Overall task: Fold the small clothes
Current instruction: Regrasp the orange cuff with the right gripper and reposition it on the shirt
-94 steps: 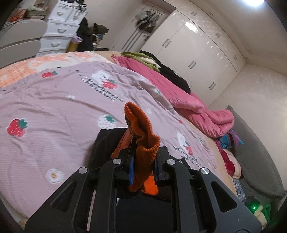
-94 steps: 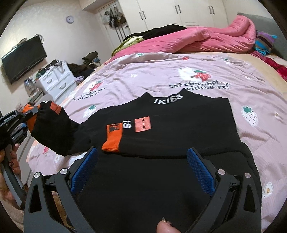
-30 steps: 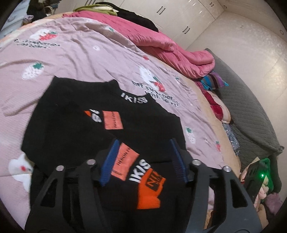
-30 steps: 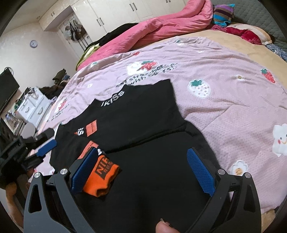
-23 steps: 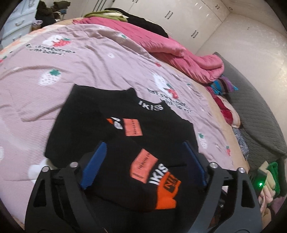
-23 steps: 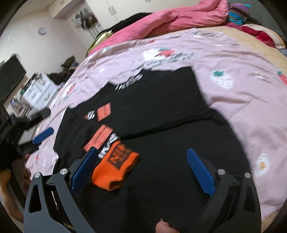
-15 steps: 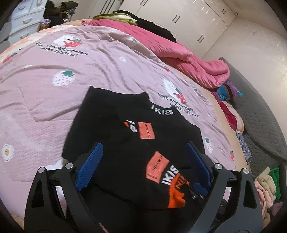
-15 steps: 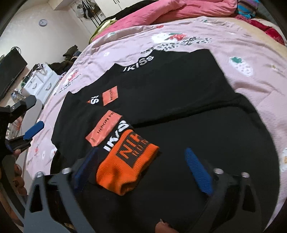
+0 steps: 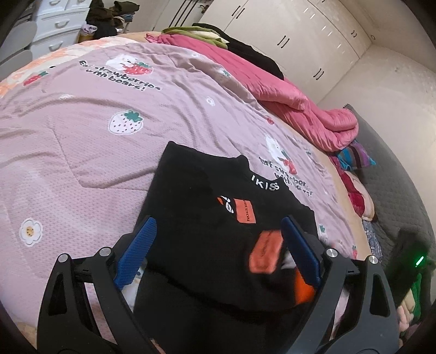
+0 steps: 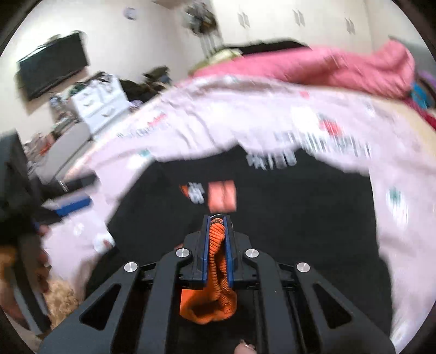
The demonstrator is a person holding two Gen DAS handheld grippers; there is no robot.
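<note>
A black sweater with "IKISS" at the collar lies flat on the pink strawberry bedspread. Its left sleeve, with an orange patch, is folded across the body. My left gripper hovers open over the sweater's lower left side, nothing between its blue pads. In the blurred right wrist view, my right gripper has its jaws closing tight on the sleeve's orange ribbed cuff, which bunches between the pads above the sweater. The left gripper's blue pad shows at the left there.
A rumpled pink quilt and dark clothes lie along the bed's far side. White wardrobes stand behind, a white dresser at the far left, a wall TV. Piled clothes sit by the bed's right edge.
The left gripper let go of the folded sleeve, opened wide and drew back to the left. The right gripper closed on the orange cuff and is swinging, blurring its view.
</note>
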